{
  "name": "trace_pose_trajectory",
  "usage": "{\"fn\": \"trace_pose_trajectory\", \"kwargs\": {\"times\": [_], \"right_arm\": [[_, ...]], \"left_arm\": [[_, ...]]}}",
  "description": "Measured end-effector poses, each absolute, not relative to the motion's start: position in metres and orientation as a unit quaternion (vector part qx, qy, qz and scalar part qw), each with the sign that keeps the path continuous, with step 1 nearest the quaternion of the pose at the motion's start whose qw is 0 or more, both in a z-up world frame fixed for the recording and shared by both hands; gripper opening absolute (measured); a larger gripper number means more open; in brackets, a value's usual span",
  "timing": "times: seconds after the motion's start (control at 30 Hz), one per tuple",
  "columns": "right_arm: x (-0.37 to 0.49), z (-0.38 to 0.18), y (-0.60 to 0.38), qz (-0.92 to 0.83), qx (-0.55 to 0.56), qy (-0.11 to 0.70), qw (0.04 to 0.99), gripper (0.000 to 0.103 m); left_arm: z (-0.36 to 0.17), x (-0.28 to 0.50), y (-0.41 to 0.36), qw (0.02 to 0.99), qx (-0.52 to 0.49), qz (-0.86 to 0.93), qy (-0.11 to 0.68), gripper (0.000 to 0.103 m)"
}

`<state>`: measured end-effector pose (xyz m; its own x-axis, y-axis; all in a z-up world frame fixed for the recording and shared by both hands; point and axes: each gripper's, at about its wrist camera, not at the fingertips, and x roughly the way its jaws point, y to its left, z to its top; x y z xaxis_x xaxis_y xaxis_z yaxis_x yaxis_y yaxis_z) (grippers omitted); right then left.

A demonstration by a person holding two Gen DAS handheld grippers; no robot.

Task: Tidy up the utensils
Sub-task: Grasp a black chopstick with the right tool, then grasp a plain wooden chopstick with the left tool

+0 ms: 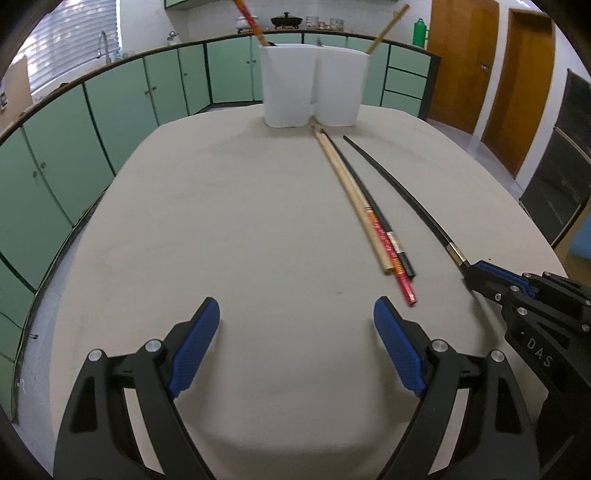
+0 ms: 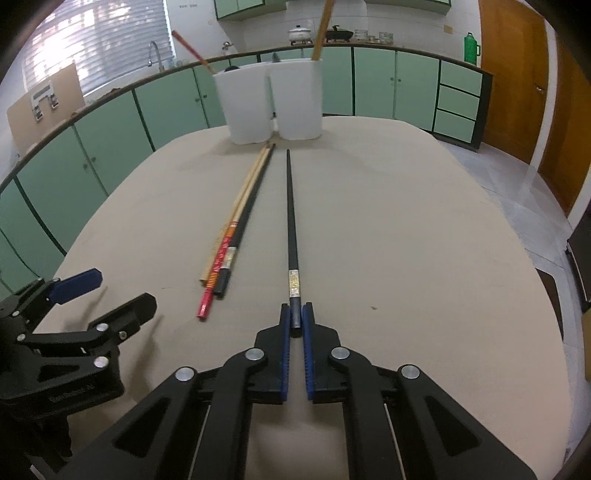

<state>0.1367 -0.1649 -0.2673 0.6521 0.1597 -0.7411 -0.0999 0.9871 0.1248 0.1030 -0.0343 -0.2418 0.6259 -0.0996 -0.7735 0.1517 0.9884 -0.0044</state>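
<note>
Two white holders (image 1: 312,86) (image 2: 271,103) stand at the table's far end, one with a red chopstick (image 1: 249,18), the other with a wooden one (image 1: 388,27). On the table lie a wooden chopstick (image 1: 351,195), a red chopstick (image 1: 391,258) and a black one (image 2: 255,206), bunched together. A separate black chopstick (image 2: 291,221) (image 1: 402,195) lies to their right. My right gripper (image 2: 295,317) (image 1: 471,273) is shut on its near end. My left gripper (image 1: 295,317) (image 2: 122,295) stands open over bare table, left of the bunch, holding nothing.
The beige table (image 1: 221,221) sits in a kitchen with green cabinets (image 1: 110,122) behind and wooden doors (image 1: 480,62) at the right. A green flask (image 2: 471,48) and pots stand on the far counter.
</note>
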Motion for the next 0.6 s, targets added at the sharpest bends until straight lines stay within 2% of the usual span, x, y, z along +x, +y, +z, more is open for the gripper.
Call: {"fn": "trace_pose_trajectory", "kwargs": {"times": [0.6], "right_arm": [[0.141,-0.271,-0.191,0.074,0.063,0.412,0.906,0.006]], "left_arm": [[-0.248,0.116,-0.071,0.889,0.043,-0.089,0.446,0.082]]}}
